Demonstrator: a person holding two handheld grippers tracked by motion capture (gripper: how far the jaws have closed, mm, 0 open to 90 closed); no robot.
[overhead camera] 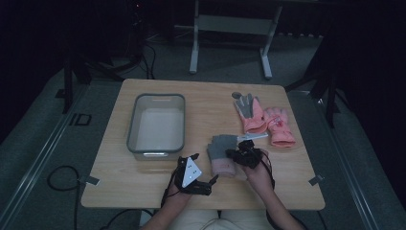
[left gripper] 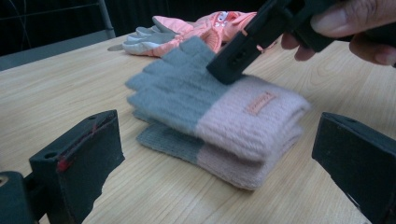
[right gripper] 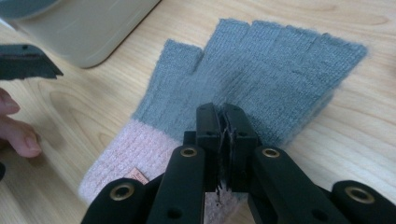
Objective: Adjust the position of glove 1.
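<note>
Jaws on my right gripper (right gripper: 223, 135) stand closed, pads together, tips resting on the top of the grey-and-pink gloves (right gripper: 252, 74); no fabric shows pinched between them. Seen from the left gripper view, that gripper (left gripper: 229, 70) comes down at a slant and presses on the upper glove where grey meets pink. Jaws on my left gripper (left gripper: 219, 163) stand wide open, one at each lower side of its own view, with the gloves (left gripper: 219, 121) ahead of the gap and not touched by either pad.

Gloves: two fingerless knit pieces stacked, grey finger ends pointing far, pink cuffs near, an orange tag on the upper cuff. In the high view the stack (overhead camera: 221, 153) lies on the table (overhead camera: 210, 96) at near centre, just left of my right gripper (overhead camera: 239, 154) and right of my left gripper (overhead camera: 210, 181), which sits near the near edge.

Grey bin (overhead camera: 156, 123): upright, left of the gloves, apart from them. Orange gloves with grey palms (overhead camera: 263, 119): lying far right, apart from the stack.
</note>
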